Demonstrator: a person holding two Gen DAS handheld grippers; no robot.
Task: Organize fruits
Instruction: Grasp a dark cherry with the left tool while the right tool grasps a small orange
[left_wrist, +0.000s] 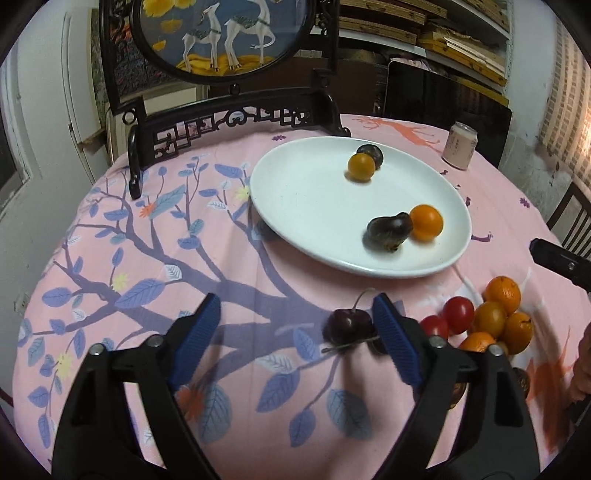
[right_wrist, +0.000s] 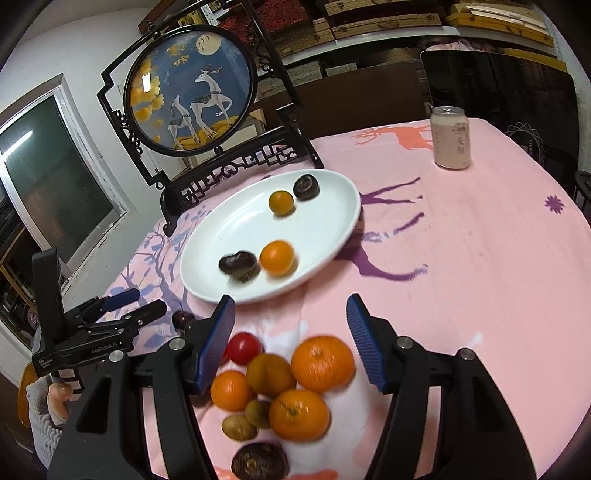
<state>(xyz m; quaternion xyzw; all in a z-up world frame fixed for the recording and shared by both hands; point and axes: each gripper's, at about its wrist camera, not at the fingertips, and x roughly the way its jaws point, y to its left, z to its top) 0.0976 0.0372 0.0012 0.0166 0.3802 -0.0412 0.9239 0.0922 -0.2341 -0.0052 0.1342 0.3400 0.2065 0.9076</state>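
A white plate (left_wrist: 306, 206) (right_wrist: 236, 236) on the pink cloth holds two small orange fruits (left_wrist: 426, 222) (left_wrist: 361, 167) and two dark chestnuts (left_wrist: 388, 232) (left_wrist: 372, 152). A pile of fruit lies in front of the plate: oranges (right_wrist: 322, 363), red tomatoes (right_wrist: 243, 348) and brown nuts (right_wrist: 260, 461). My left gripper (left_wrist: 295, 325) is open and empty, a dark cherry (left_wrist: 347, 325) just inside its right finger. My right gripper (right_wrist: 290, 325) is open and empty, its fingers on either side of the pile. The left gripper also shows in the right wrist view (right_wrist: 136, 302).
A dark carved stand with a round deer picture (right_wrist: 192, 88) stands behind the plate. A pink drink can (right_wrist: 451, 137) stands at the far right of the table. Shelves and a dark chair lie beyond the table's far edge.
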